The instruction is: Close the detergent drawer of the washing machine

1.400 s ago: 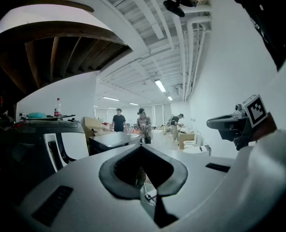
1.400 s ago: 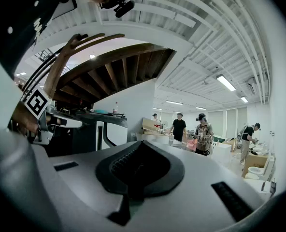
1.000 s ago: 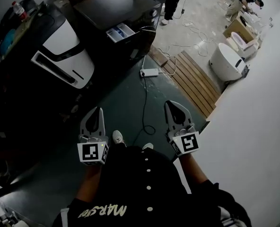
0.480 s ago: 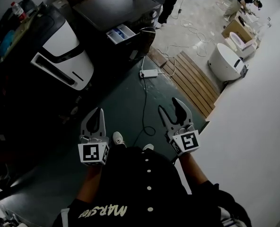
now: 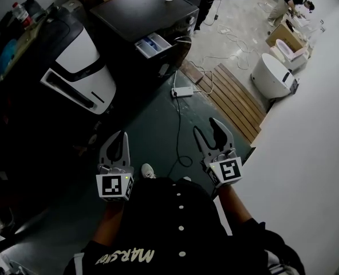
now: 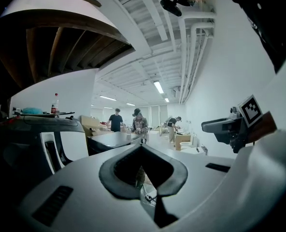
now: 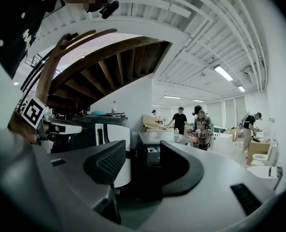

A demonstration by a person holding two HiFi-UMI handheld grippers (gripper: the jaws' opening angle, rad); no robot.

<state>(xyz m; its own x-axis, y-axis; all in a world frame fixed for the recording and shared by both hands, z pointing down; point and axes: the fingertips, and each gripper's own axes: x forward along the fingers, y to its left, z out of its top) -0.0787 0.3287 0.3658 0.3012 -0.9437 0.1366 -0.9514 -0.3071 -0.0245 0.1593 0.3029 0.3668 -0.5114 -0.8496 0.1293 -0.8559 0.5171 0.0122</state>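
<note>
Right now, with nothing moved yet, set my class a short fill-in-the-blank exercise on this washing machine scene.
1. The detergent drawer of the washing machine stands ____.
2. On the right gripper, the fingers are ____.
3. On the left gripper, the fingers are ____.
Missing words: open; apart; together.

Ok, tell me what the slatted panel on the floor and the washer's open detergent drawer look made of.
Slatted panel: probably wood, matte-looking; parallel brown planks with dark gaps between them.
Detergent drawer: likely moulded plastic, smooth; pale white-blue compartments standing out of the dark washing machine front, too small to judge gloss.
</note>
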